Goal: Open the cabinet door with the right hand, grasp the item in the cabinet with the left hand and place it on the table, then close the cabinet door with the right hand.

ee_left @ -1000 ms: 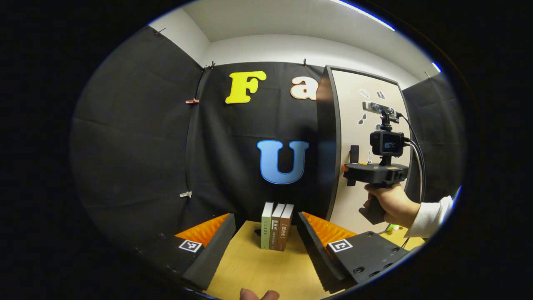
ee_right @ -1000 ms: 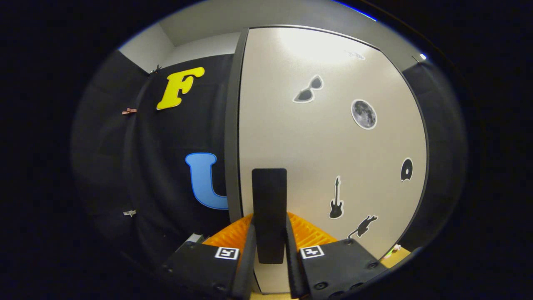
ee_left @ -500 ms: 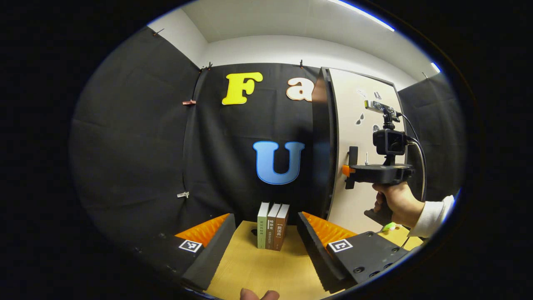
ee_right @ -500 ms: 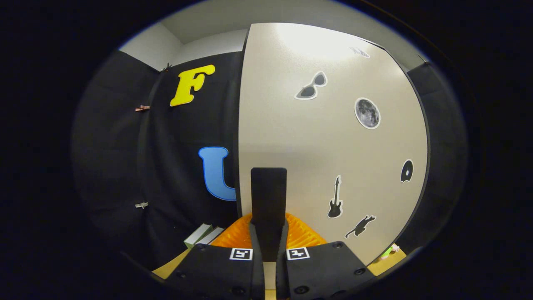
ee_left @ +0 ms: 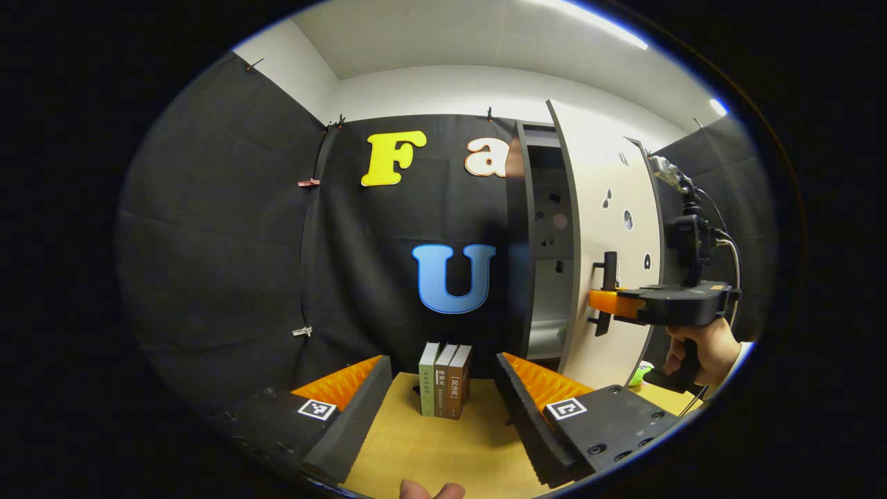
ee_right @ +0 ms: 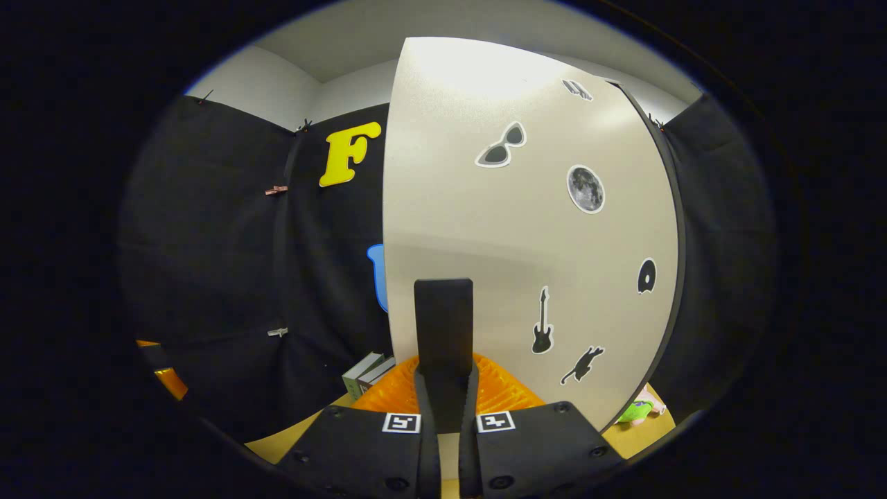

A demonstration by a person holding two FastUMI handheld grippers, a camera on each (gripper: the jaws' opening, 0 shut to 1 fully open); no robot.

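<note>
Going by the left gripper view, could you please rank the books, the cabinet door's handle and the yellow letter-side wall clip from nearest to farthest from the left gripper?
1. Books: on the table, just ahead between its jaws.
2. Door handle: right, higher.
3. Wall clip: upper left, on the back cloth.

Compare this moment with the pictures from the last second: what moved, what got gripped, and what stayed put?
The right gripper closed on the door handle and pulled: the cabinet door swung outward from shut to partly open, so shelves now show behind it. The left gripper stayed open above the table, and the three books did not move.
</note>
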